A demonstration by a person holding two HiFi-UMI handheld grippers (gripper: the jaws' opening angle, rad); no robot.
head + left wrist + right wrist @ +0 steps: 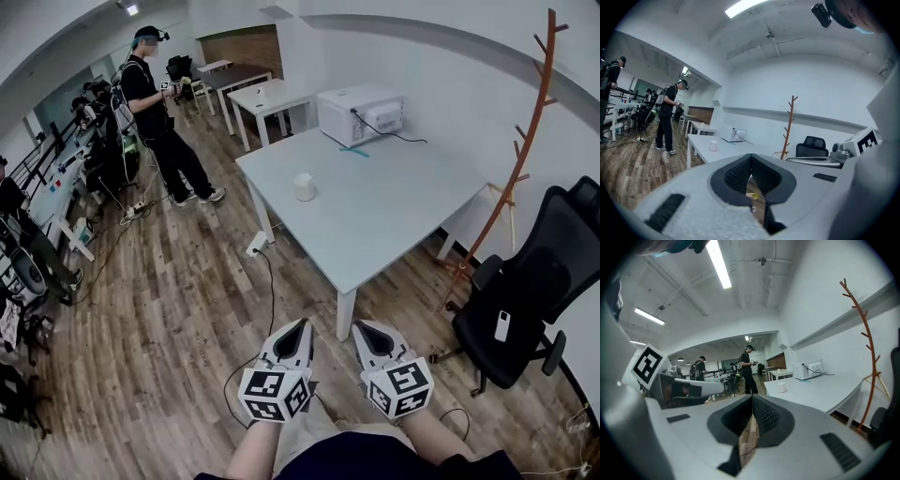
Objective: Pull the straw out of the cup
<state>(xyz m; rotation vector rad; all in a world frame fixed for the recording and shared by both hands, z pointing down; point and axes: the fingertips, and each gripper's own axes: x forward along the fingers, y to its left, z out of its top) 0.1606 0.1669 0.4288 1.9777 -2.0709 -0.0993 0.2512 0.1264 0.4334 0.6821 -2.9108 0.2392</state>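
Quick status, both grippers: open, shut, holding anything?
Left gripper: shut, nothing held.
Right gripper: shut, nothing held.

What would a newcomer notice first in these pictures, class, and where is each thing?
First, the left gripper and right gripper, held low in the head view, jaws together and empty. Beyond them a white table bears a small cup and a microwave; a person stands at upper left.
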